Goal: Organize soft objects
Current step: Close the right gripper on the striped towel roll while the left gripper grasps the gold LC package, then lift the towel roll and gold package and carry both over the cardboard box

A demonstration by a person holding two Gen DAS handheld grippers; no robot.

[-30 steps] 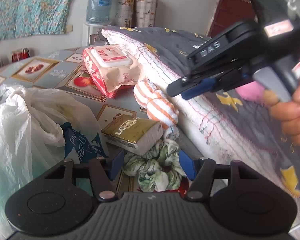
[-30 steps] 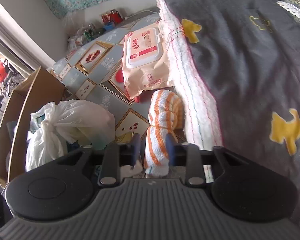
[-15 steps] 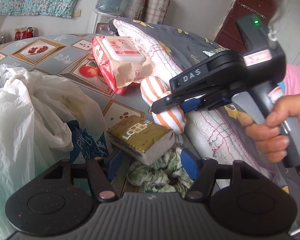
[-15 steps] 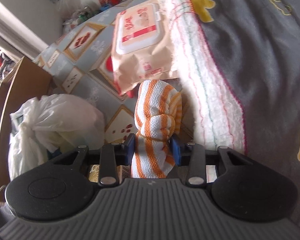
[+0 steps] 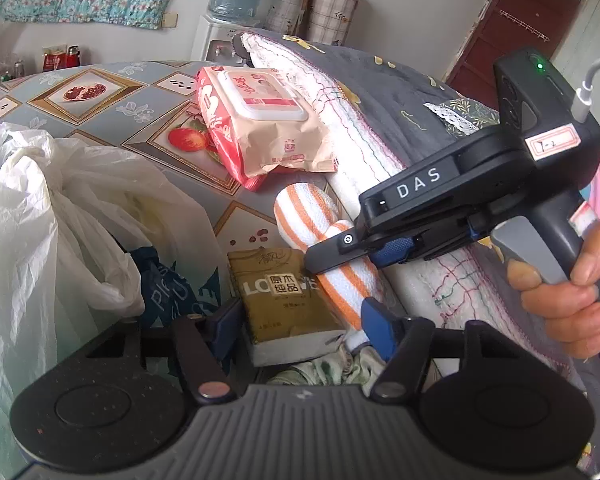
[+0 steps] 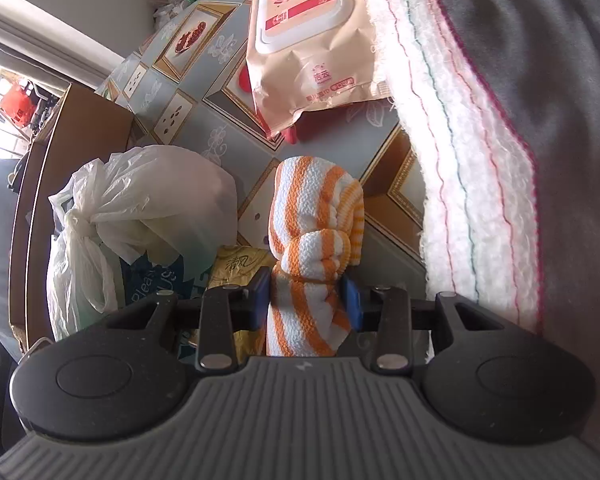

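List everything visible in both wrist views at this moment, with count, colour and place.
striped towel: one, orange and white, knotted, between right gripper's pads
wet wipes pack: one, pink, on tablecloth
tissue pack: one, gold, between left gripper's pads
plastic bag: white, left of tissues
blanket: grey, white towelling edge, right side
floral cloth: green-white, under tissue pack
left gripper: open
right gripper: shut on striped towel
hand: one, holding right gripper's handle

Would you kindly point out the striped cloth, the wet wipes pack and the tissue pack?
striped cloth (image 6: 312, 216), right wrist view, on its knotted upper part.
wet wipes pack (image 5: 260, 96), left wrist view, on its white lid.
tissue pack (image 5: 288, 296), left wrist view, on its gold top face.
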